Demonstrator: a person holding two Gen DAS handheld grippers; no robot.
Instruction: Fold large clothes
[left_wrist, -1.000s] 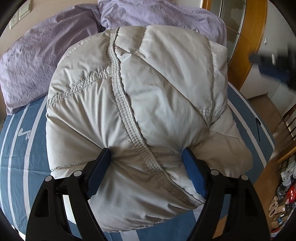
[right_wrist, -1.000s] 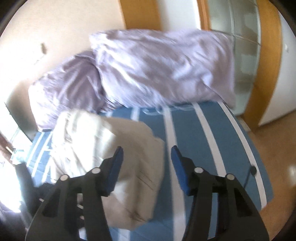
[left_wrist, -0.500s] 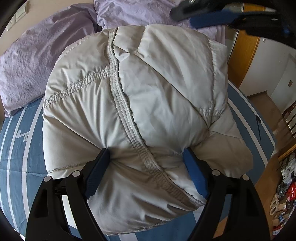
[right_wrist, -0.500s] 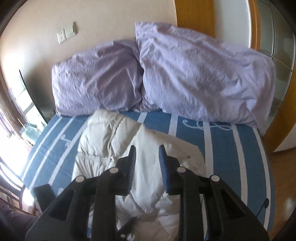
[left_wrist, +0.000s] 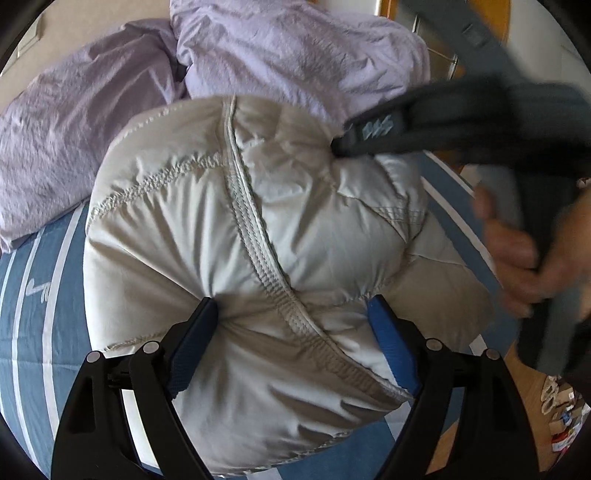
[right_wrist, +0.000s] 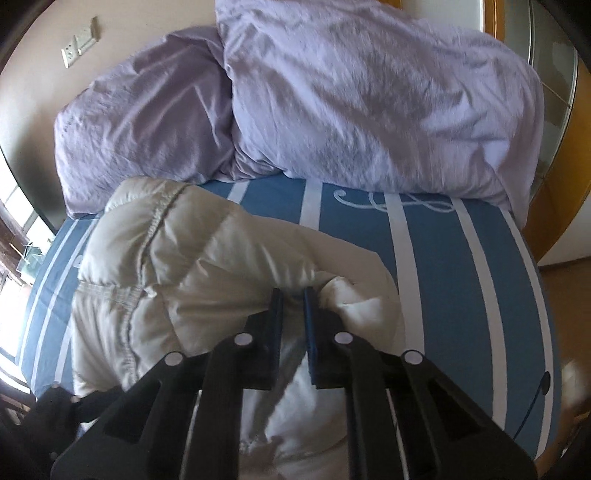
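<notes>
A puffy cream down jacket (left_wrist: 258, 258) lies bundled on the blue striped bed (left_wrist: 33, 332). My left gripper (left_wrist: 295, 314) is wide open, its blue pads pressed against both sides of the jacket's near bulge. My right gripper (right_wrist: 293, 299) presses down on the jacket (right_wrist: 207, 266) near its right edge, jaws almost closed with a narrow gap and a little fabric between them. In the left wrist view the right gripper (left_wrist: 347, 144) comes in from the upper right, blurred, with the hand that holds it.
Two lilac pillows (right_wrist: 369, 96) (right_wrist: 147, 110) lean against the headboard wall beyond the jacket. The bed's right edge (right_wrist: 532, 266) drops to a wooden floor. A wooden door frame (right_wrist: 569, 184) stands at right. Clutter (left_wrist: 561, 413) lies on the floor.
My right gripper has come down onto the jacket's far right part and narrowed its jaws from open to nearly closed. My left gripper has stayed in place around the jacket.
</notes>
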